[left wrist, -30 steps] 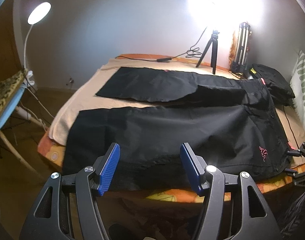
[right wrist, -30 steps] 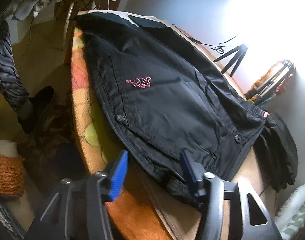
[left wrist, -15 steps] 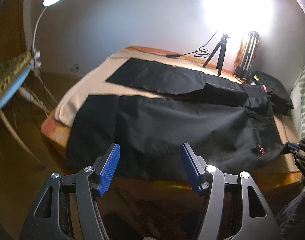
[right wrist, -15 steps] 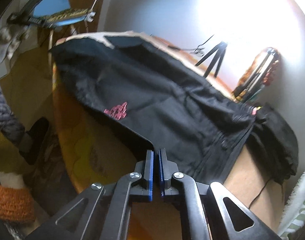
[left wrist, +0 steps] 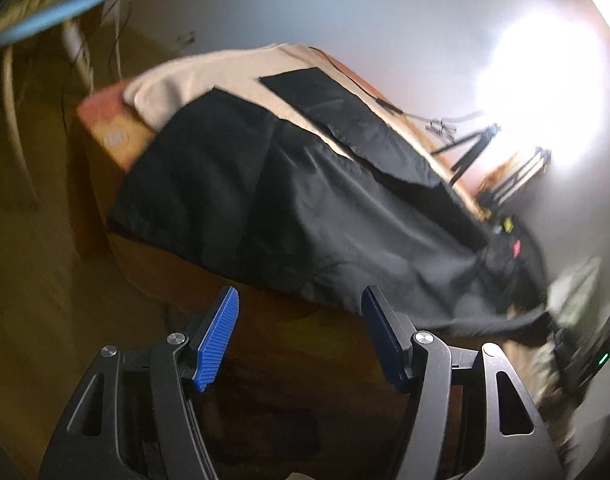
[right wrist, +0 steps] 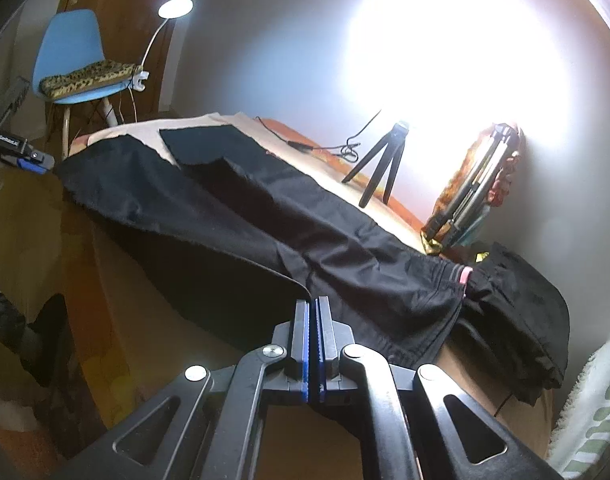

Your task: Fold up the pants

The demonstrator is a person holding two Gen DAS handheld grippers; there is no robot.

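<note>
Your left gripper [left wrist: 299, 336] hangs in the air with its blue pads spread wide and nothing between them. Your right gripper [right wrist: 313, 344] has its pads pressed together, pinching an edge of the pants [right wrist: 265, 216].

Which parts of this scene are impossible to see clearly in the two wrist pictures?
- Left wrist view: motion blur smears the pants near the waist and the right tongs at the frame edge, so their state is unreadable there.
- Right wrist view: the right tongs cover the pinched pants edge, hiding how much cloth is held.
- Both views: lamp glare washes out the wall behind the tripod.
- Left tongs: open, holding nothing.
</note>
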